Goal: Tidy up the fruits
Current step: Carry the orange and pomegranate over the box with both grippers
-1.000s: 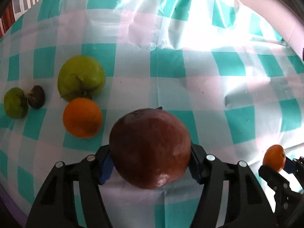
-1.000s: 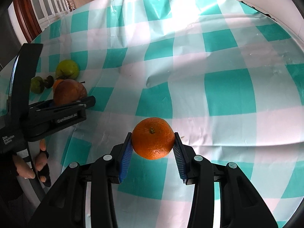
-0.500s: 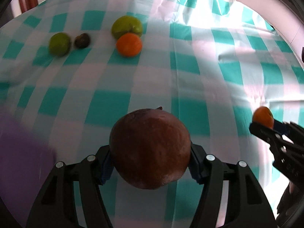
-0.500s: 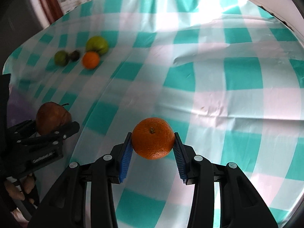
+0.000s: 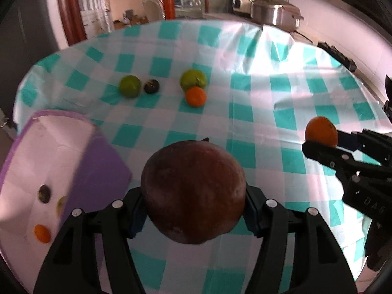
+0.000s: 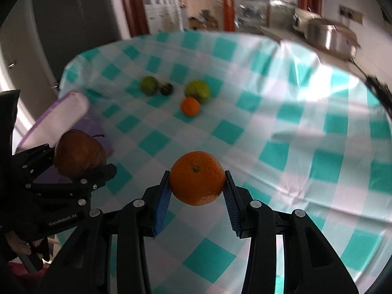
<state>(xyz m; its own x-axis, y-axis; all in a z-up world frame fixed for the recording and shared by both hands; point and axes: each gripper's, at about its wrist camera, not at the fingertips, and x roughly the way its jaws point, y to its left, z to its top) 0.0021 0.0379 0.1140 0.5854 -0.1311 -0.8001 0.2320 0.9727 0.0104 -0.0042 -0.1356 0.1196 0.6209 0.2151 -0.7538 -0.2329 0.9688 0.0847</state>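
Above a glossy teal-and-white checked tablecloth (image 5: 245,112), the left gripper (image 5: 193,210) clamps a round, dull brown fruit (image 5: 193,191), its stem toward 12 o'clock. The right gripper (image 6: 197,191) pinches a dimpled orange (image 6: 197,177) between ribbed blue pads (image 6: 161,203), stem dimple facing the camera. A purple-rimmed bin (image 5: 98,171) sits at 9 o'clock.

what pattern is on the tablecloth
The tablecloth is a check of teal, white and pale pink squares, clearest in the left wrist view.
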